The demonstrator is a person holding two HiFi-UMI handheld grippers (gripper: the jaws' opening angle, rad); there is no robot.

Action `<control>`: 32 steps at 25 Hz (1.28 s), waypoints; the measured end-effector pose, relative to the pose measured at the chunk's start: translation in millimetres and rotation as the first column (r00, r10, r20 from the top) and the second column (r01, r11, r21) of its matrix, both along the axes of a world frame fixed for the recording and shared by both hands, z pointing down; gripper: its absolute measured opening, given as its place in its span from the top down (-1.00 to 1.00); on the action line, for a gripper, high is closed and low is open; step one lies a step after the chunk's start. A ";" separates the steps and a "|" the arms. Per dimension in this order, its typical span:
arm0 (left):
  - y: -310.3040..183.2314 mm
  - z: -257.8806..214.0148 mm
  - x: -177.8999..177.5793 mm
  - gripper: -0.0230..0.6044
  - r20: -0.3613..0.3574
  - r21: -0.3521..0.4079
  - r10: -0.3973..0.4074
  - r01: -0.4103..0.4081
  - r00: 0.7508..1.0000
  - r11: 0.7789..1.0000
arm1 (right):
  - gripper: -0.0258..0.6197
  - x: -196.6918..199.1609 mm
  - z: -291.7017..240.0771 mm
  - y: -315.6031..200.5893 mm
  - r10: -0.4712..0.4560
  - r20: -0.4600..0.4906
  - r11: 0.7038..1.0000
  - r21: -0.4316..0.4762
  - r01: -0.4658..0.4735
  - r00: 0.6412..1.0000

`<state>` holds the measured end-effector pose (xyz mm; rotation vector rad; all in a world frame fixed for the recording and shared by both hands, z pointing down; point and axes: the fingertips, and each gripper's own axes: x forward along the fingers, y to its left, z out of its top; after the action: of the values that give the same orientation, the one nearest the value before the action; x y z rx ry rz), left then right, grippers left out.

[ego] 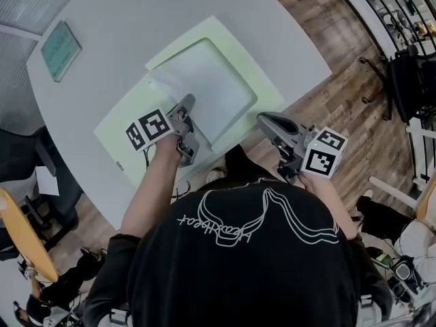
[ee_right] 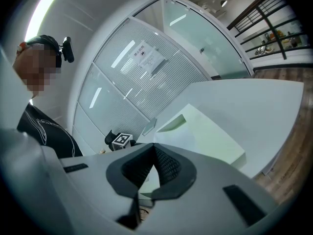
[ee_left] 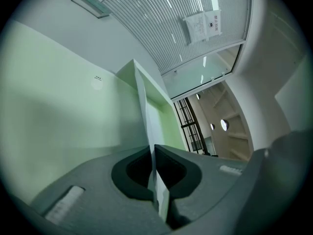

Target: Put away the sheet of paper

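Note:
A white sheet of paper [ego: 204, 80] lies on an open pale green folder [ego: 129, 131] on the white table [ego: 122, 19]. My left gripper [ego: 185, 103] is shut on the sheet's near-left edge. In the left gripper view the sheet [ee_left: 142, 102] runs edge-on up from the closed jaws [ee_left: 152, 148], with the green folder [ee_left: 58, 92] to its left. My right gripper [ego: 262, 119] hovers at the table's near edge, right of the folder. Its jaws [ee_right: 154, 146] meet at the tips with nothing between them, and the folder [ee_right: 205, 136] lies ahead.
A small framed sign [ego: 61, 41] lies at the table's far left. A dark chair [ego: 20, 155] and a yellow seat [ego: 24, 240] stand left of the table. A black chair [ego: 412, 73] stands on the wooden floor at the right.

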<state>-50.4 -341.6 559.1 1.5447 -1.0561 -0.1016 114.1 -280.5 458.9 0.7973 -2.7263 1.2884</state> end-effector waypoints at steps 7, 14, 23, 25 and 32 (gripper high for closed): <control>-10.3 4.8 8.2 0.89 -0.021 -0.025 0.005 -0.005 1.000 1.000 | 0.89 4.0 3.3 -2.8 0.008 -0.002 1.000 -0.014 -0.009 1.000; -14.4 3.4 9.8 0.39 0.068 0.013 0.035 -0.035 0.997 0.999 | 0.89 -1.7 5.8 -3.6 -0.003 0.009 1.000 -0.023 0.004 1.000; -12.7 -3.0 0.8 -0.06 0.265 0.061 0.023 -0.041 0.964 0.997 | 0.89 -7.3 6.7 -2.0 -0.024 0.018 0.999 -0.025 0.025 1.000; -10.2 -5.5 -0.7 -0.08 0.270 0.069 0.023 -0.043 0.963 0.997 | 0.89 -7.1 5.4 -1.1 -0.032 0.008 0.999 -0.012 0.032 0.999; 7.9 -20.2 -25.1 -0.08 0.326 0.106 -0.005 -0.031 0.945 0.994 | 0.89 -15.0 -9.3 3.3 -0.039 0.023 0.999 0.022 0.038 0.999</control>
<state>-75.5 -333.7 538.9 1.7059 -1.3181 0.1123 99.1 -277.1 449.6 0.7318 -2.7642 1.2710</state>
